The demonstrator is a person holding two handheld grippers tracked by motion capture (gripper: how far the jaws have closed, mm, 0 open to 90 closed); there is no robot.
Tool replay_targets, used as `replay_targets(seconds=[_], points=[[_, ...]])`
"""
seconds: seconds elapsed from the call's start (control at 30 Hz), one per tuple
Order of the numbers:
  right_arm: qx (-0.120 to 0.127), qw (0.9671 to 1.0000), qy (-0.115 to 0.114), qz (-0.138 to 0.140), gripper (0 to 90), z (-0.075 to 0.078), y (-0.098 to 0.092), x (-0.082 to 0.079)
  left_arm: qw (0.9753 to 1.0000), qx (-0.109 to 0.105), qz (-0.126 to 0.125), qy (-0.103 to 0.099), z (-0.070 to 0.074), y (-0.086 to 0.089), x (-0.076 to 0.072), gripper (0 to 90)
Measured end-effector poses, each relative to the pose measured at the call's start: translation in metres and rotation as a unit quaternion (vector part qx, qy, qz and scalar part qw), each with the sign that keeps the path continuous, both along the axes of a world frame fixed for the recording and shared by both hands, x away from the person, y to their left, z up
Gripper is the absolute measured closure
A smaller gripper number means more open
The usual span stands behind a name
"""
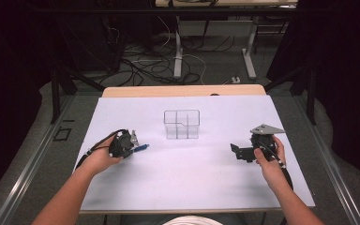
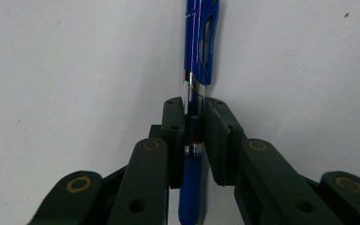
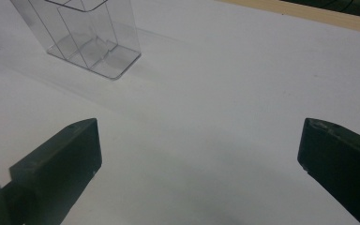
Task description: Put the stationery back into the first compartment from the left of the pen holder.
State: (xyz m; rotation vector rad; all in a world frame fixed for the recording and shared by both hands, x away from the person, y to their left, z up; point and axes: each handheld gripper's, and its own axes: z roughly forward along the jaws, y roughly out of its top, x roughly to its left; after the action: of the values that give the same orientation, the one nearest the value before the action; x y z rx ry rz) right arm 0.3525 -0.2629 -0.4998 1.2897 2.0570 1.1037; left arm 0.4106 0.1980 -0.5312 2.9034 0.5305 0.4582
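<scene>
White tabletop [image 1: 192,187] under a cabled lab floor: a blue pen waits in one gripper, an empty organizer ahead.

Largest on the sheet, the clear plastic organizer [image 1: 182,124] stands upright at twelve o'clock from the person, its divided compartments holding nothing, open tops up, likely ready to take the pen. At three o'clock the right gripper [image 1: 236,152] rests low in the right hand [image 1: 269,157], its fingers [image 3: 58,164] spread wide over bare surface and aimed toward the organizer, seemingly kept clear. At nine o'clock the left gripper [image 1: 133,143], in the left hand [image 1: 104,157], has its fingers [image 2: 173,140] pinching the blue pen [image 2: 197,56] across the barrel, clip end jutting forward close above the sheet, a grip that looks suited to carrying it.
</scene>
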Motion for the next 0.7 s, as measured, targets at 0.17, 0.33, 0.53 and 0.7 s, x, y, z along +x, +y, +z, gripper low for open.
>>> replay_targets(seconds=[0.17,0.33,0.53,0.7], points=[[-0.001,1.0000,0.000,0.000,0.0,-0.0003,-0.0004,0.0003,1.0000,0.005,-0.007,0.000,0.0003,0.0003,0.0004,79.0],[-0.002,1.0000,0.002,0.000,0.0,-0.0007,0.0000,0.0003,1.0000,0.001,-0.002,0.002,0.0003,0.0002,0.0003,79.0],[-0.001,1.0000,0.002,0.001,0.0,-0.0007,0.0002,0.0002,1.0000,0.000,0.002,0.002,0.0008,0.0007,0.0009,79.1],[-0.001,1.0000,0.002,0.001,0.0,-0.0010,0.0005,0.0003,0.9999,-0.006,0.011,0.005,0.0014,0.0013,0.0013,79.2]])
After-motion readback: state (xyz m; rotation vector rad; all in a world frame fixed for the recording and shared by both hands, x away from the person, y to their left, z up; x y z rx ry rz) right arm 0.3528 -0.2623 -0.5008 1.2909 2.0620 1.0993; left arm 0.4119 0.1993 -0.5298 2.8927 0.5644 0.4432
